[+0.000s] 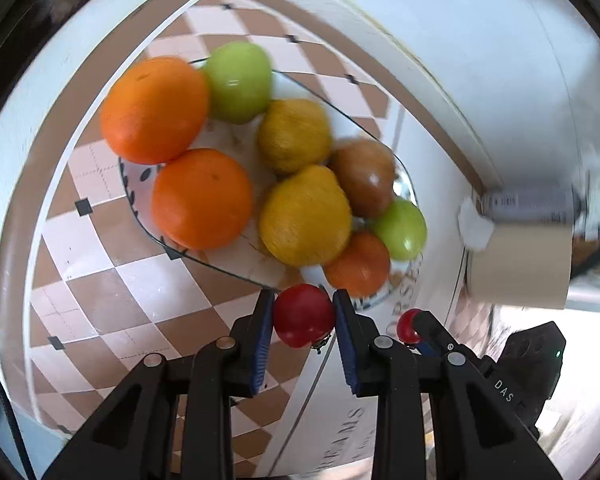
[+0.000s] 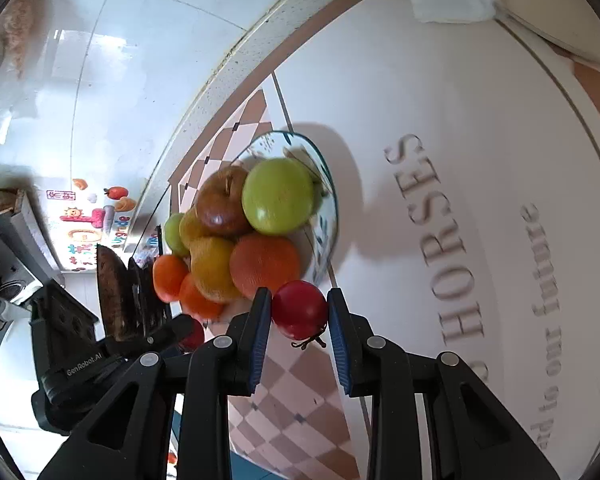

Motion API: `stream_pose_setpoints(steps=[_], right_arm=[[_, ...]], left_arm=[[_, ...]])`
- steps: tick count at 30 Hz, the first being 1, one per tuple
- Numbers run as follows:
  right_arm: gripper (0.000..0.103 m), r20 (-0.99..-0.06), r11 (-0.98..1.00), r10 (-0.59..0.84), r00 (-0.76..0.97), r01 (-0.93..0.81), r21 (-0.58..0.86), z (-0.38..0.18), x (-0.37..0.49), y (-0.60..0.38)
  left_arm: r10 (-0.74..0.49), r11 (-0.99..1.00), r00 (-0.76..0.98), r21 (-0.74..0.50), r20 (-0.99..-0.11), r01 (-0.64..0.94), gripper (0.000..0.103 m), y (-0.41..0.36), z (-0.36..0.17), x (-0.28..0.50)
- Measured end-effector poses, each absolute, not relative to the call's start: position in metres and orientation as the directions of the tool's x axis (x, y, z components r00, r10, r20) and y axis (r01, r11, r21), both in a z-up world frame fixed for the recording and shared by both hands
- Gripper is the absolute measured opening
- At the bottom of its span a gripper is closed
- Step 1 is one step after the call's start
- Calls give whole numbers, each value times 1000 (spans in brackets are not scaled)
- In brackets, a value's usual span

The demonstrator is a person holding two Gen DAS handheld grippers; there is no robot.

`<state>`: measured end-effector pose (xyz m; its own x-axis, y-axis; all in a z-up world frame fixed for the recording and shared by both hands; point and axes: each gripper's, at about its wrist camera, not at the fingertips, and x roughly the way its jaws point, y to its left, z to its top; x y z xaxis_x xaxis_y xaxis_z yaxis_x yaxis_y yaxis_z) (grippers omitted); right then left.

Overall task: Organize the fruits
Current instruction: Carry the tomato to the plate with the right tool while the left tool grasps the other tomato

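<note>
**Gripping a red tomato in each gripper beside the fruit plate**

Clamping on both sides, the left gripper [image 1: 303, 316] has its blue pads pressed against a red tomato [image 1: 303, 315], and the right gripper [image 2: 299, 311] likewise pinches its own red tomato [image 2: 300, 309]. From the left wrist, the plate [image 1: 134, 196] lies at twelve o'clock, crowded with oranges [image 1: 202, 199], lemons [image 1: 306, 216], green apples [image 1: 239, 80] and a brownish apple [image 1: 366, 176]. A cardboard box [image 1: 520, 264] stands at three o'clock, and the right gripper's tip shows at four o'clock. The checkered tablecloth [image 1: 112, 292] lies beneath.
</note>
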<state>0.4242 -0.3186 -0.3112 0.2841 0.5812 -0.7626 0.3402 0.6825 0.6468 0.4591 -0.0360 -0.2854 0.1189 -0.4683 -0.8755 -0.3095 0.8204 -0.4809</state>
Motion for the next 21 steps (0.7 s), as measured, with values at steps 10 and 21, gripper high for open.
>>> stream_pose_setpoints(steps=[10,21], right_arm=[[32,-804,736,551,224,322,595,-323,460,-305],[44,-825,762,528,204,316,566,-320,462,-309]], left_arm=[[-534,709,126,-524,-836,-472,28,-17,-312,470],[-520,703,117,-501,-846,-505,42,-15,-317,471]])
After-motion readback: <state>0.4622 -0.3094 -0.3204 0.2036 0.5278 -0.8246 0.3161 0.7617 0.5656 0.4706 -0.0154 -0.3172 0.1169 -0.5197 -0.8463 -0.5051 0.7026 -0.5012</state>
